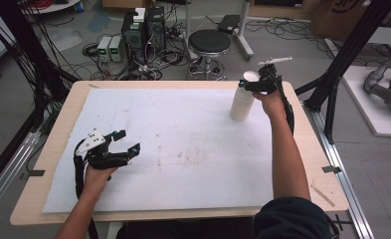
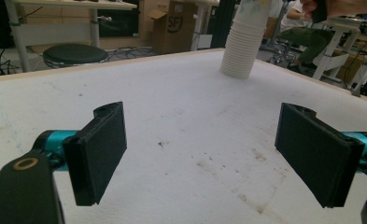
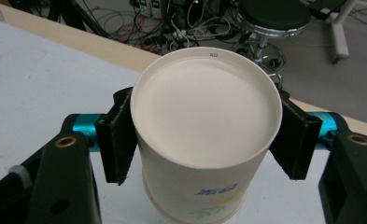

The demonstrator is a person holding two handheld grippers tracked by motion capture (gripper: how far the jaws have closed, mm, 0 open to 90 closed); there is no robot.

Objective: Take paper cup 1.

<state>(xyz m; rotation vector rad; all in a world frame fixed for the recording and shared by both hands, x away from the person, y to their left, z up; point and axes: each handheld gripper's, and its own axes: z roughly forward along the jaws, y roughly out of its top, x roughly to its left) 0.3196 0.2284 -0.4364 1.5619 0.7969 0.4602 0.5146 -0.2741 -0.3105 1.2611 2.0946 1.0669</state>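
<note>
At the left of the high view, the left gripper (image 1: 126, 141) is held in a hand just above the white sheet (image 1: 173, 149) that covers the desk (image 1: 73, 94), near its front left corner. Its jaws are spread wide with nothing between them; in the left gripper view only the stained white sheet is seen between the two black pads (image 2: 102, 151).

Further right, toward the far right corner of the sheet, a stack of paper cups (image 1: 242, 102) is stood upside down on the desk. The cups are white and nested closely, so that their rims form a ribbed column widening toward the base, as seen in the left gripper view (image 2: 242, 51). The top cup (image 3: 204, 135) is seen from above in the right gripper view: its round, flat, recessed bottom faces up, plain and off-white, with a small mark printed at the rim. A faint blue and green print is visible low on its side wall.

At the right, the right gripper (image 1: 250, 85) is held at the top of the stack. Its jaws are closed on the top cup, one pad (image 3: 118, 142) pressed against each side of the wall just below the upturned bottom.

Behind the desk, a black round stool (image 1: 209, 42) is stood on the floor.
</note>
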